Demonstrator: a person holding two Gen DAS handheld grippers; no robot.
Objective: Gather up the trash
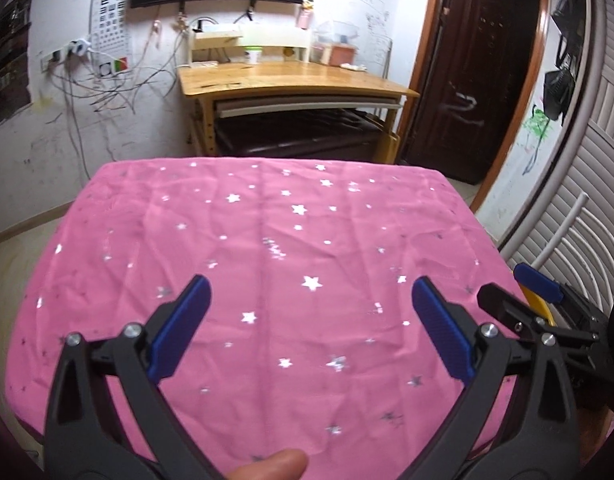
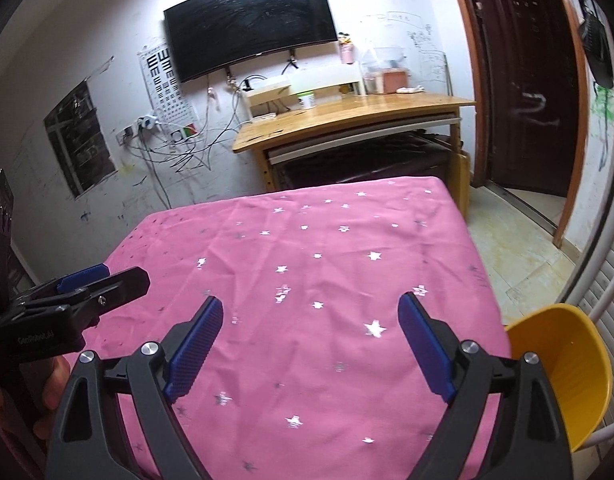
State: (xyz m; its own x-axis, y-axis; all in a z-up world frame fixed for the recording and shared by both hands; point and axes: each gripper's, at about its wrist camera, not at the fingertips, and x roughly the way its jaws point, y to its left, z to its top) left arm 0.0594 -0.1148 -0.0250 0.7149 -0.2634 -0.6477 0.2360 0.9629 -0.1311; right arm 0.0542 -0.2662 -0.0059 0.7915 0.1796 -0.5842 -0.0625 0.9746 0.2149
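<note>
A table covered by a pink cloth with silver stars [image 1: 267, 240] fills both views; it also shows in the right wrist view [image 2: 307, 264]. No trash shows on it. My left gripper [image 1: 310, 294] is open and empty above the near part of the cloth. My right gripper [image 2: 311, 314] is open and empty above the cloth too. The right gripper's side shows at the right edge of the left wrist view [image 1: 535, 292]. The left gripper's side shows at the left edge of the right wrist view [image 2: 87, 288]. A yellow bin [image 2: 559, 376] stands beside the table's right edge.
A wooden desk [image 1: 291, 80] stands behind the table against the wall, under a dark screen [image 2: 251, 20]. Loose cables [image 1: 107, 92] hang on the wall at left. A dark door [image 2: 527, 80] is at right. A white radiator [image 1: 567, 240] is at far right.
</note>
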